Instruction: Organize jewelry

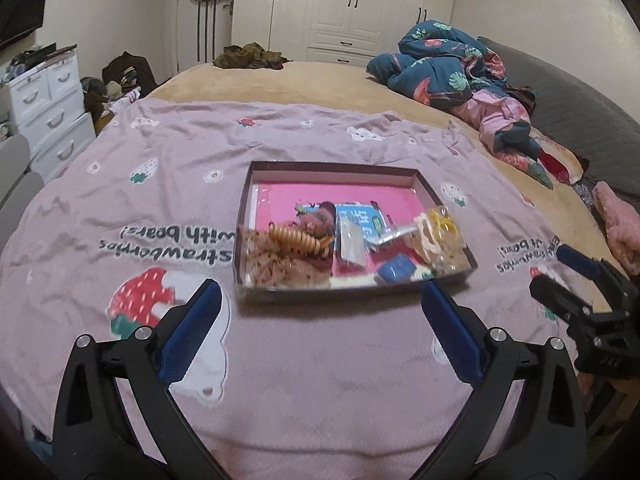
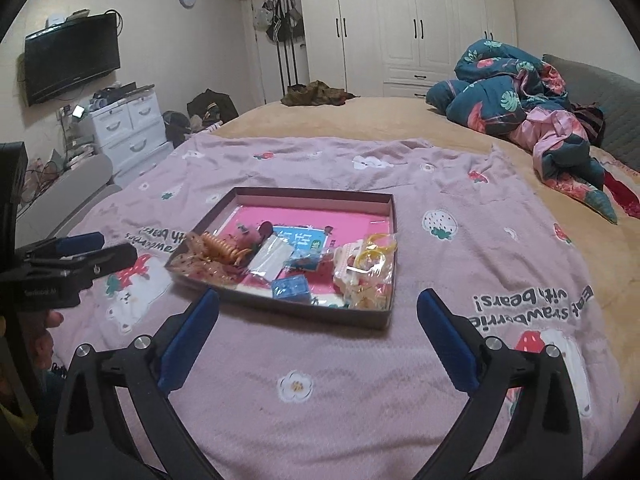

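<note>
At the left of the left wrist view lay the pink blanket (image 1: 120, 200), bare near the camera. The left gripper (image 1: 320, 292) hung above it at the bottom of the frame, jaws spread as wide as they looked able to go, nothing between them. Just past its tips, in the middle of the frame, sat the box (image 1: 340, 168), a shallow open tray. Inside, from left to right, I saw a spiral hair tie (image 1: 296, 240), a white packet (image 1: 352, 244), a small blue case (image 1: 396, 270) and a clear bag (image 1: 440, 236) of trinkets. All of it crowded the near half; the far half showed bare pink floor.

The right gripper (image 2: 320, 300) stood equally wide and empty, low in its own view, the box a little left of centre beyond it.

The box's long axis ran across both frames, roughly side to side, a long wall facing the grippers. In the right wrist view it was skewed, its near right corner closest.

The sorting looked nearly done, or paused. For any further pick I would come down steeply over the near wall and take one piece alone, not dragging its neighbours.
</note>
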Action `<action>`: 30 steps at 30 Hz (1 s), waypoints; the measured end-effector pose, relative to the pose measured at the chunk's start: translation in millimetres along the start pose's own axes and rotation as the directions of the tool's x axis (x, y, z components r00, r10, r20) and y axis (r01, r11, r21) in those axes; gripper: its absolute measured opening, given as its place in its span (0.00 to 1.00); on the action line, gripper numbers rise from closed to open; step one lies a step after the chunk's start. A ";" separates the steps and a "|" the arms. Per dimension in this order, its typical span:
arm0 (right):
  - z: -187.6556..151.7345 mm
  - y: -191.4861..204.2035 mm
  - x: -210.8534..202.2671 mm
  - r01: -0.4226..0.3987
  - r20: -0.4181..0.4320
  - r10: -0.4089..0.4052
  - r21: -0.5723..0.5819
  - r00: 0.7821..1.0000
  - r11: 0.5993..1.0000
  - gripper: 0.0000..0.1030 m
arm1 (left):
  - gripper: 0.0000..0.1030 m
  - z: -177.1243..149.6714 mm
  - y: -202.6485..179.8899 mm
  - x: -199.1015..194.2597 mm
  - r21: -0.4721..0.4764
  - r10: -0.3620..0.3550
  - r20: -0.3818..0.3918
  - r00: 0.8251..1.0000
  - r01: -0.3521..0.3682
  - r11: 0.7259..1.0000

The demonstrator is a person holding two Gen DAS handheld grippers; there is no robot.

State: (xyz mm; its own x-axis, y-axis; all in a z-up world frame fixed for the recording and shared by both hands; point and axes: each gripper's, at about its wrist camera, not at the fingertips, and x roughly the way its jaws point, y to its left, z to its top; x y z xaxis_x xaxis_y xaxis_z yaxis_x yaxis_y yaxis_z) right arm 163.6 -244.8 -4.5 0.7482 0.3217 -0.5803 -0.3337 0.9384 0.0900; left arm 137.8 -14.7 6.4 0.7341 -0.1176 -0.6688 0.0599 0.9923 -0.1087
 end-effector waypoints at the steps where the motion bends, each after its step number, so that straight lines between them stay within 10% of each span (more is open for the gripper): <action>1: -3.2 1.4 -3.8 0.001 0.001 -0.001 0.002 1.000 1.000 0.96 | 0.91 -4.5 -0.1 -3.0 0.000 0.002 -0.001 1.000 -0.002 1.000; 30: -65.7 17.4 -37.1 0.032 -0.017 -0.032 0.046 0.999 0.998 0.96 | 0.91 -64.0 0.8 -29.9 -0.026 0.008 0.001 1.000 -0.008 1.000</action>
State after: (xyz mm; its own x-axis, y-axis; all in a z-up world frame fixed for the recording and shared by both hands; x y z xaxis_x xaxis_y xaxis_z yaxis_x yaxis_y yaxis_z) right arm 92.4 -248.7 -34.6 0.7485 0.2896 -0.5966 -0.2827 0.9531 0.1080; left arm 72.6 -12.9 -20.8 0.7352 -0.1092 -0.6690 0.0363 0.9919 -0.1221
